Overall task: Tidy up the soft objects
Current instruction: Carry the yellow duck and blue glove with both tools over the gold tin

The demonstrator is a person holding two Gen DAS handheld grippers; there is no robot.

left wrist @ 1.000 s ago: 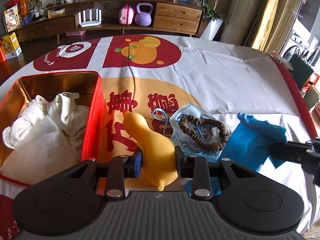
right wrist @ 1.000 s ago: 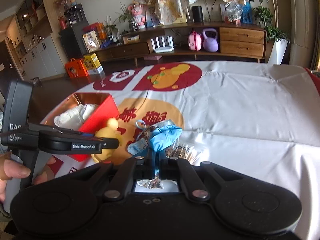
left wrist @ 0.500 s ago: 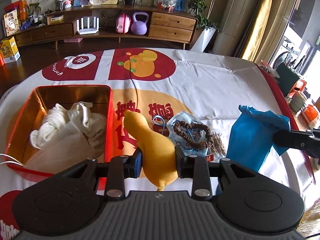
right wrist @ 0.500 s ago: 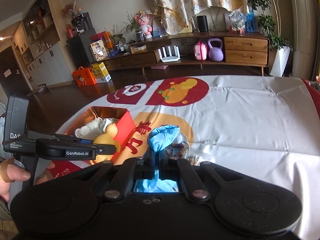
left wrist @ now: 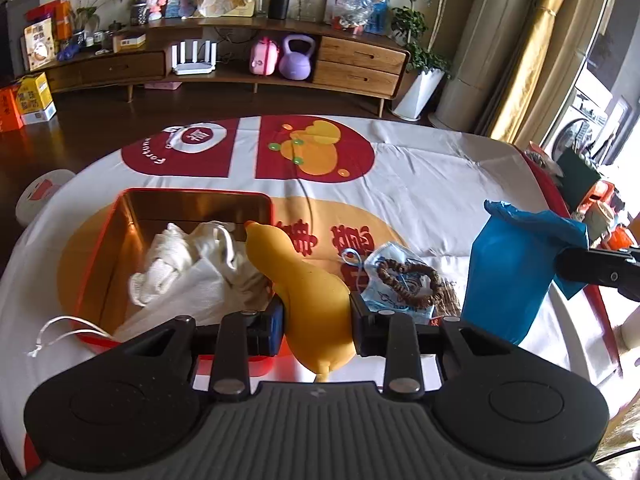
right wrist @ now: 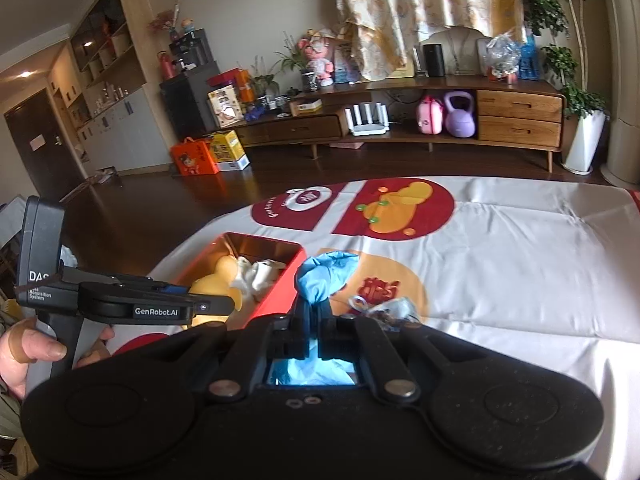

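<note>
While both tongs grip, left tongs (left wrist: 316, 312) one yellow toy (left wrist: 308, 284), right tongs (right wrist: 314, 338) one blue glove (right wrist: 320, 276).

tin box (left wrist: 124, 216): shiny metal, gold-ish inside, glossy red outside
white cloths (left wrist: 192, 264): soft fabric, matt, one looks kinda knitted
yellow gourd toy (left wrist: 308, 292): smooth, matt, looks rubbery
blue glove (left wrist: 508, 276): thin smooth film, slight sheen, crumpled
face mask (left wrist: 384, 280): matt papery non-woven stuff
bead bracelet (left wrist: 412, 284): brown, rough, bumpy beads
tablecloth (left wrist: 440, 184): smooth cloth with creases, printed
left gripper (left wrist: 316, 320): matt black plastic, ribbed body, 2 metal rivets
TV cabinet (right wrist: 516, 116): wood, satin finish
</note>
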